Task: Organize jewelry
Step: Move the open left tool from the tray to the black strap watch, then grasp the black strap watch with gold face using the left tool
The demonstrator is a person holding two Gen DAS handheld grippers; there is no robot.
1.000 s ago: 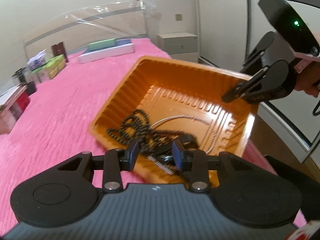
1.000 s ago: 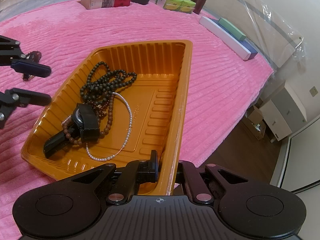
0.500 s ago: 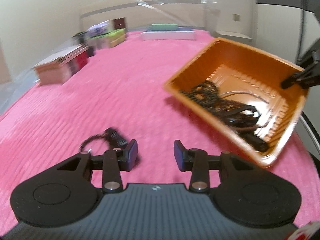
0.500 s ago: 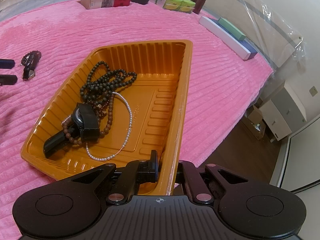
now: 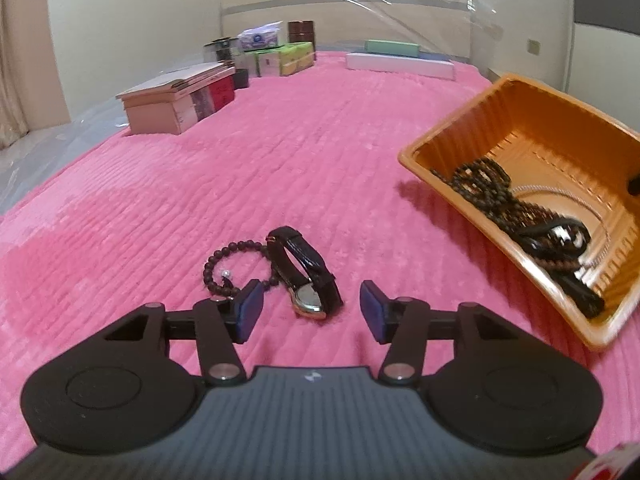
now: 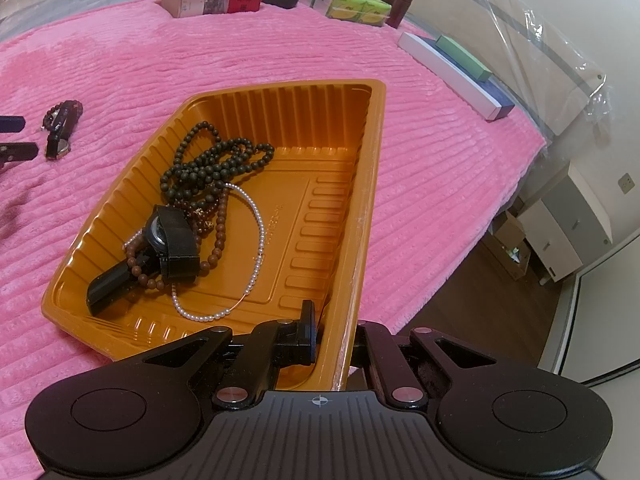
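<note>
Pink blanket (image 5: 280, 152), one watch (image 5: 306, 276), one bracelet (image 5: 228, 264)

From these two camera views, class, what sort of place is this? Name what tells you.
Most likely a bedroom in a home: a wide pink plush bedspread over a bed, a plastic-wrapped headboard against the wall, and a small white cabinet beside the bed on wood flooring.

Soft, even indoor light, faint shadows, strong fisheye bending at edges, slight blur.
</note>
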